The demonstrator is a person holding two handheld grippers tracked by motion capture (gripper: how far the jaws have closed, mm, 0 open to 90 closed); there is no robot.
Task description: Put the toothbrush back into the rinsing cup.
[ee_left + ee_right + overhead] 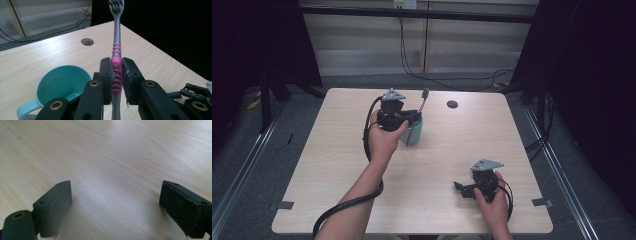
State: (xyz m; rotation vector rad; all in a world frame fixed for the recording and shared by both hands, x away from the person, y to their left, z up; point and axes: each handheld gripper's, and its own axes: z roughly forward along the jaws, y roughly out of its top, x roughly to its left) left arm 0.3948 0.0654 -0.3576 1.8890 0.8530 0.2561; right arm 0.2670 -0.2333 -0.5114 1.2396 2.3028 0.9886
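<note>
You have the toothbrush [117, 67] firmly gripped: your left tongs [117, 75] are clamped on its pink ribbed handle, bristle head pointing up and away toward the far side of the worktop [337, 165], tail end running down between the jaws. In the high view your left hand [384, 135] holds the left tongs just beside and partly over the teal cup [413, 134], which stands on the far-left part of the worktop, a little in from the small round hole [452, 104]. From the left gripper view the cup's open mouth [62, 82] sits below and left of the brush, with nothing visible inside it. So the pick-up looks done; what seems left is to bring the handle end over the rim, lower it in and let go. Your right tongs [115, 205] rest near the right front edge, jaws spread wide over bare wood, holding nothing.
</note>
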